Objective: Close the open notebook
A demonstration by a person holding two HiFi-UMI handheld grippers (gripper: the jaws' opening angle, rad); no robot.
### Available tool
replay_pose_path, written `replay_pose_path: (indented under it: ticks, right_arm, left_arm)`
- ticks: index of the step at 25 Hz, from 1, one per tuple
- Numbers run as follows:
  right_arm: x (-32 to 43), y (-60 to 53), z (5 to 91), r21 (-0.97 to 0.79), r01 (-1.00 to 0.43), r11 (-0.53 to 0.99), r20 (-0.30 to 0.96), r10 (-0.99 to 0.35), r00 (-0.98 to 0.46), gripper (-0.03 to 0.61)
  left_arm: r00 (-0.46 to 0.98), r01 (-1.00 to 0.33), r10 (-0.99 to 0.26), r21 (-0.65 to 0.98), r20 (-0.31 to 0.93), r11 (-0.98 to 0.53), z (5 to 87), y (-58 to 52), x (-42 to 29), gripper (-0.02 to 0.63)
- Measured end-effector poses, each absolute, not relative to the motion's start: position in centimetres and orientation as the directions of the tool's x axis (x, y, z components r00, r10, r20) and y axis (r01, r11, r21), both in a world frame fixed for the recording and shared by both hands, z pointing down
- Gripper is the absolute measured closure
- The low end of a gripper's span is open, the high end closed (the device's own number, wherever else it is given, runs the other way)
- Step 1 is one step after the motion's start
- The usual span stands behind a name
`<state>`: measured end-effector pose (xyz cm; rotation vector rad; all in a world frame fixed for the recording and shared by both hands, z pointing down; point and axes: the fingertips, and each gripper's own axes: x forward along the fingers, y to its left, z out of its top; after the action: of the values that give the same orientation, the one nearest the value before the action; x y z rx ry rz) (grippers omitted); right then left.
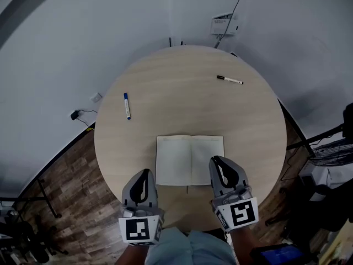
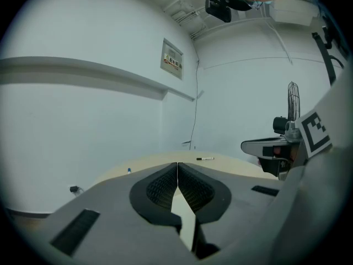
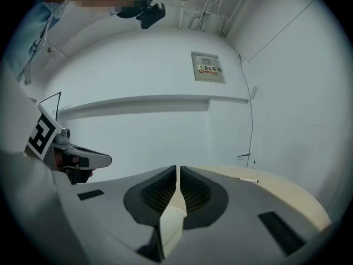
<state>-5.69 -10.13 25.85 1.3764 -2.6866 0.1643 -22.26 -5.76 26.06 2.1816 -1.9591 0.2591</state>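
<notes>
**Fingers pressing together on both grippers at the open notebook's near corners**

Fingers (image 2: 160, 189) of the left gripper (image 1: 145, 173) are pressing flat against each other. Their ribbed pads are meeting in one thin line, with nothing caught between them. Those of the right gripper (image 1: 215, 160) are sitting together too, leaving only a hairline slit and pinching nothing. Nearest of all, the two marker cubes (image 1: 140, 229) are facing up at the bottom of the head view. A bit of the person's pale blue clothing (image 1: 187, 248) is showing between them.

Just ahead, the notebook (image 1: 190, 160) is lying open and flat on the near part of the round wooden table (image 1: 165, 81). Both pale pages are facing up, and the spine is running straight away from the person. In the head view the left gripper's tip is showing just beside the notebook's near left corner, over bare wood. The right gripper's tip is overlapping the near right corner of the right page. Whether either tip is touching anything cannot be told.

Farther out, a blue pen (image 1: 127, 105) is lying to the far left of the notebook, well apart from it. A white marker (image 1: 229, 80) with a black cap is resting near the table's far right edge.

Beyond the table, a small wall box (image 1: 223, 25) is hanging on the white wall with a thin cable rising from it. To the left, a black plug (image 1: 74, 115) is lying where the wall meets the dark wood floor (image 1: 71, 203).
</notes>
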Motion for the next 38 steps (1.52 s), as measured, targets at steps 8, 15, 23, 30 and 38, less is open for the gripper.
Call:
replay_pose_path:
  ticks: [8, 15, 23, 30, 38]
  right_arm:
    - [-6.4, -10.7, 31.0, -0.107, -0.789, 0.606, 0.242, -0.753, -0.611, 0.528]
    - [-6.8, -10.0, 36.9, -0.151, -0.757, 0.636, 0.332, -0.688, -0.645, 0.528]
    - [-6.5, -10.1, 40.5, -0.194, -0.742, 0.642, 0.369, -0.653, -0.662, 0.528]
    - [-6.1, -10.0, 43.1, -0.208, -0.736, 0.644, 0.404, -0.629, -0.665, 0.528]
    - [-5.7, -9.9, 44.7, -0.221, -0.732, 0.645, 0.428, -0.61, -0.667, 0.528]
  left_arm:
    - [0.079, -0.997, -0.925, 0.051, 0.371, -0.065, 31.3, -5.1, -22.7, 0.592]
    - [0.096, -0.995, -0.88, 0.082, 0.465, -0.065, 37.3, -4.6, -22.5, 0.556]
    - [0.135, -0.986, -0.816, 0.157, 0.561, -0.056, 44.0, -4.4, -21.8, 0.447]
    - [0.133, -0.984, -0.764, 0.175, 0.631, -0.027, 48.4, -3.8, -21.7, 0.415]
    - [0.112, -0.987, -0.72, 0.16, 0.685, -0.001, 50.9, -3.7, -22.0, 0.407]
